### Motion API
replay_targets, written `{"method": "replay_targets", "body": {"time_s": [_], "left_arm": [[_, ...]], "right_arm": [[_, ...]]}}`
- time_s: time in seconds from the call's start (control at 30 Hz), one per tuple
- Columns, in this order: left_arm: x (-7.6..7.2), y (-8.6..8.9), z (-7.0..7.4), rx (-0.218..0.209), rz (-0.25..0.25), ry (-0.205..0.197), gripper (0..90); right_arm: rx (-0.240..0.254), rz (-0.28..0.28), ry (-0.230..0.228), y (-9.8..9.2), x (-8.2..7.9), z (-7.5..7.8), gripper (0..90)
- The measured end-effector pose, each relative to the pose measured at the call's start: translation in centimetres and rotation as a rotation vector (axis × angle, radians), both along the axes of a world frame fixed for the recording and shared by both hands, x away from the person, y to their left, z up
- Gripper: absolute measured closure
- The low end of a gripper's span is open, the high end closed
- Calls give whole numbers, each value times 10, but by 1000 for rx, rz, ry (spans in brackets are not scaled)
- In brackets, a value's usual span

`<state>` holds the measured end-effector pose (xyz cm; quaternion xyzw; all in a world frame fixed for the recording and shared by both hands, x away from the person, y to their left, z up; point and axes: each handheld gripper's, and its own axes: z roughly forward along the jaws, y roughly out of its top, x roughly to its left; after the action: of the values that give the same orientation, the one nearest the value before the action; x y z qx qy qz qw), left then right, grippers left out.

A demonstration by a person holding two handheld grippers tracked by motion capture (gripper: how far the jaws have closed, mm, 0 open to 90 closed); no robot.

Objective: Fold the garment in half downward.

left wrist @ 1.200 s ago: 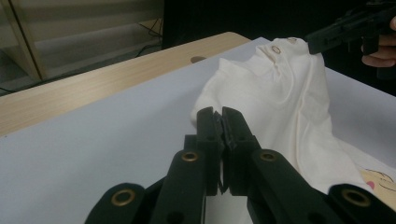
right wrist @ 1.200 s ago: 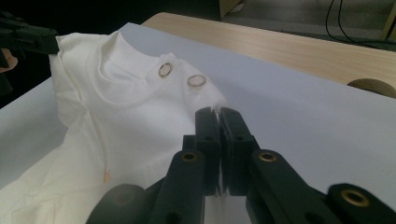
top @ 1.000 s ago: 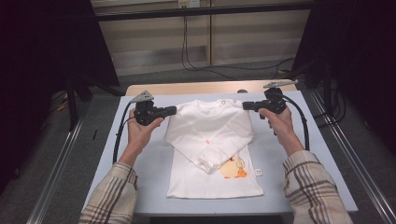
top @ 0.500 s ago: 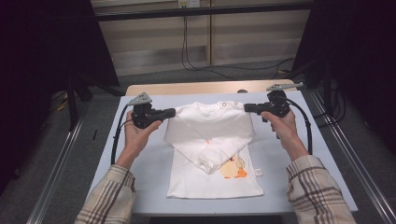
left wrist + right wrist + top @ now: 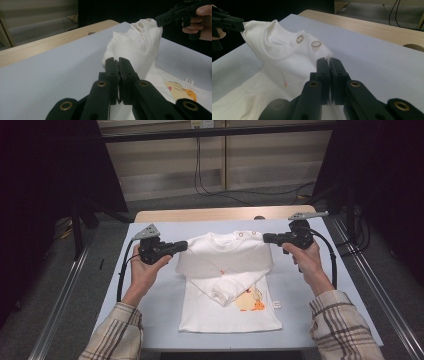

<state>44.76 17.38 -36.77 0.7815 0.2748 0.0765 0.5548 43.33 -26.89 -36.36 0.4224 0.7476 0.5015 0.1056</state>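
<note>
Currently both claws, left claw and right claw, are clenched on the shoulders of the soft, light, floppy white shirt, lifted near the tabletop's far edge, hem trailing toward the near edge, best pinched at shoulder seams.

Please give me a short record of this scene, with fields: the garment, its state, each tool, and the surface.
garment: white baby shirt with orange print
state: sleeves folded across the front, shoulder end lifted off the table
left tool: shut on the shirt's shoulder edge
right tool: shut on the other shoulder, near two snap buttons
surface: pale blue table
</note>
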Motion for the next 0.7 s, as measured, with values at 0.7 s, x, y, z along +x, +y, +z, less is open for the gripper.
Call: {"method": "replay_targets", "body": {"time_s": [0.7], "left_arm": [[-16,3,0,28,-16,3,871]], "right_arm": [[-29,39,-10,2,-27,5,872]]}}
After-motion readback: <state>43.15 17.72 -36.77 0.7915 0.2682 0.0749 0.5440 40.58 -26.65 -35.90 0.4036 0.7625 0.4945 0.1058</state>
